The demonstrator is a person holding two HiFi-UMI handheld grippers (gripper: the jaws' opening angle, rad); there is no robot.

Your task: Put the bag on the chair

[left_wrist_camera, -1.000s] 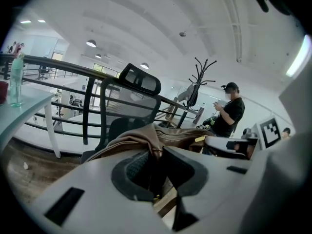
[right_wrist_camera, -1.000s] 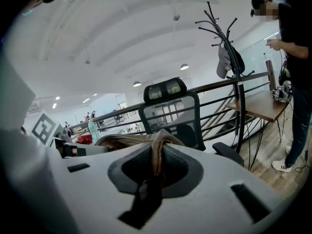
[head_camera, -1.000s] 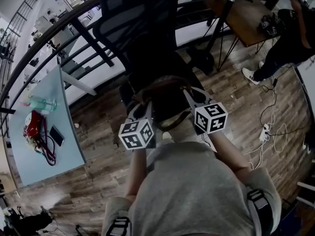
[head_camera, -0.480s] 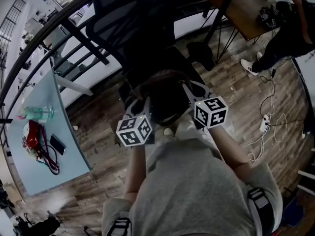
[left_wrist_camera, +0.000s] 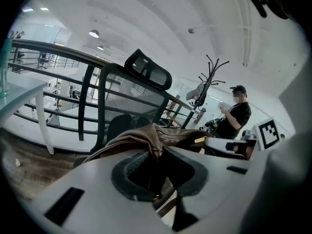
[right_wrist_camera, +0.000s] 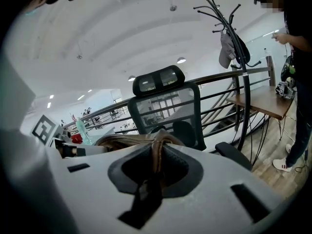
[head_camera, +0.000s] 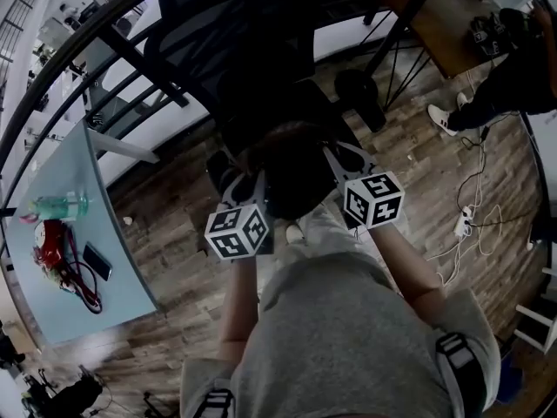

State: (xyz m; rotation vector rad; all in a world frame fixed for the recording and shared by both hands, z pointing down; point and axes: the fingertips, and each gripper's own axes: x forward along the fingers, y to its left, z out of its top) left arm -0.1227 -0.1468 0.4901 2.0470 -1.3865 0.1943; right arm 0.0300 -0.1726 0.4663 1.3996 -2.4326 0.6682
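Observation:
A brown leather bag [head_camera: 296, 177] hangs between my two grippers, in front of a black mesh office chair [head_camera: 235, 50]. My left gripper [head_camera: 252, 181] is shut on the bag's left strap [left_wrist_camera: 146, 140]. My right gripper [head_camera: 335, 157] is shut on the right strap [right_wrist_camera: 158, 147]. In the left gripper view the brown leather is pinched between the jaws of the left gripper [left_wrist_camera: 156, 174], with the chair [left_wrist_camera: 131, 96] behind it. From the right gripper [right_wrist_camera: 157, 172], the chair's back and headrest [right_wrist_camera: 168, 101] stand straight ahead. The dark seat is partly hidden under the bag; whether they touch I cannot tell.
A light blue table [head_camera: 117, 277] at left bears a bottle [head_camera: 57, 205], a red object [head_camera: 50, 246] and a phone [head_camera: 96, 261]. A dark railing [head_camera: 104, 42] runs behind the chair. A wooden desk [head_camera: 444, 33], a standing person [head_camera: 513, 77], floor cables [head_camera: 470, 220] and a coat rack [right_wrist_camera: 234, 38] are at right.
Both grippers have carried the bag forward toward the chair and slightly lower. The chair and the table have shifted in the head view. Both grips are unchanged.

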